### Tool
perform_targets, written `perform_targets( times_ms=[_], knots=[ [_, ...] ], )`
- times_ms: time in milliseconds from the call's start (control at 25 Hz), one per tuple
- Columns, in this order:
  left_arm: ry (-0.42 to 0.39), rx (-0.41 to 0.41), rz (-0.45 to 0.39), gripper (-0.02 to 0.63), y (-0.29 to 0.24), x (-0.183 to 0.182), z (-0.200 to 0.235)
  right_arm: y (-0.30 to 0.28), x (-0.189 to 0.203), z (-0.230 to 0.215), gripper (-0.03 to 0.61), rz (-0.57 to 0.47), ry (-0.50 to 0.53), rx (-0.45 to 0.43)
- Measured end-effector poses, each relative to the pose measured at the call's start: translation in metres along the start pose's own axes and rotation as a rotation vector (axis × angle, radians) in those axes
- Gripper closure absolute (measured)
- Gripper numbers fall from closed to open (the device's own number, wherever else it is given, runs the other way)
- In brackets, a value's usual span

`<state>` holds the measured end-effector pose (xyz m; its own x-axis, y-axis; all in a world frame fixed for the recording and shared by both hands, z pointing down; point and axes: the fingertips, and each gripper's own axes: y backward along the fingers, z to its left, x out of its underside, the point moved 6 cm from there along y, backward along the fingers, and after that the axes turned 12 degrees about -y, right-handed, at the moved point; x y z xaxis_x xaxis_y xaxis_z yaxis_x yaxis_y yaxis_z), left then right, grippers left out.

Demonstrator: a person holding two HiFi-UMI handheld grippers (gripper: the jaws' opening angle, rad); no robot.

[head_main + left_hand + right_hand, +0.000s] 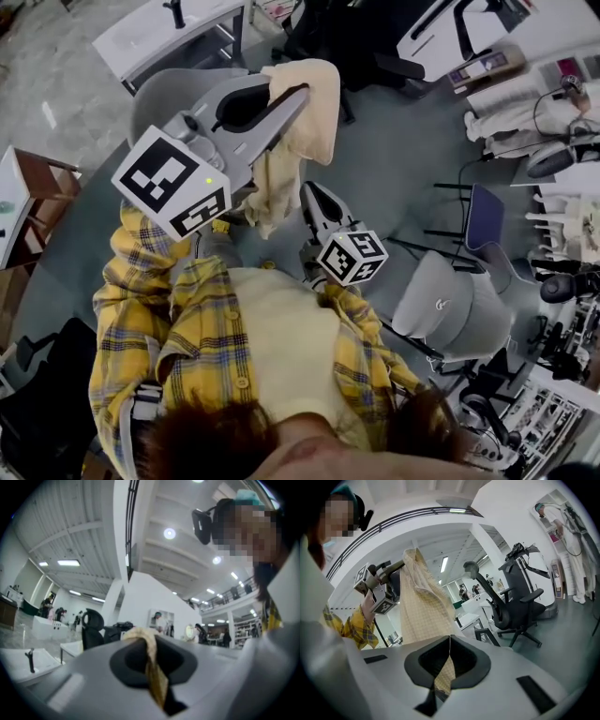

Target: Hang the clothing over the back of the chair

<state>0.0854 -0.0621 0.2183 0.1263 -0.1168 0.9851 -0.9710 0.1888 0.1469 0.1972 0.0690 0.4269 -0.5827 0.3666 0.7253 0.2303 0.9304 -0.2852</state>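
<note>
L gripper (292,94) clamping top edge of cream garment (305,117), holding it high. R gripper (315,199) pinching lower fold. Garment hanging betw. both, long axis running up-down in head view. Grey chair (167,94), prob. target, lying just beyond L gripper, so L nearer. Head view showing that chair; gripper views showing only pinched cloth.

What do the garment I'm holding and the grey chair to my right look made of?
The garment: thin woven cloth, likely cotton, matte pale yellow; fine check weave, soft folds. The grey chair: smooth matte back, perhaps moulded plastic or tight upholstery; too small to tell.
</note>
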Motion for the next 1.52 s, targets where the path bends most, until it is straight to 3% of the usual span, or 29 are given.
perform_targets(
  times_ms=[720,1520],
  knots=[
    [-0.020,-0.147,0.044,0.595,0.049,0.010,0.131,-0.112,-0.010,0.042,0.563,0.102,0.025,-0.049],
    [-0.093,-0.494,0.102,0.595,0.165,0.025,0.228,-0.163,0.015,0.080,0.563,0.224,0.063,-0.108]
  ],
)
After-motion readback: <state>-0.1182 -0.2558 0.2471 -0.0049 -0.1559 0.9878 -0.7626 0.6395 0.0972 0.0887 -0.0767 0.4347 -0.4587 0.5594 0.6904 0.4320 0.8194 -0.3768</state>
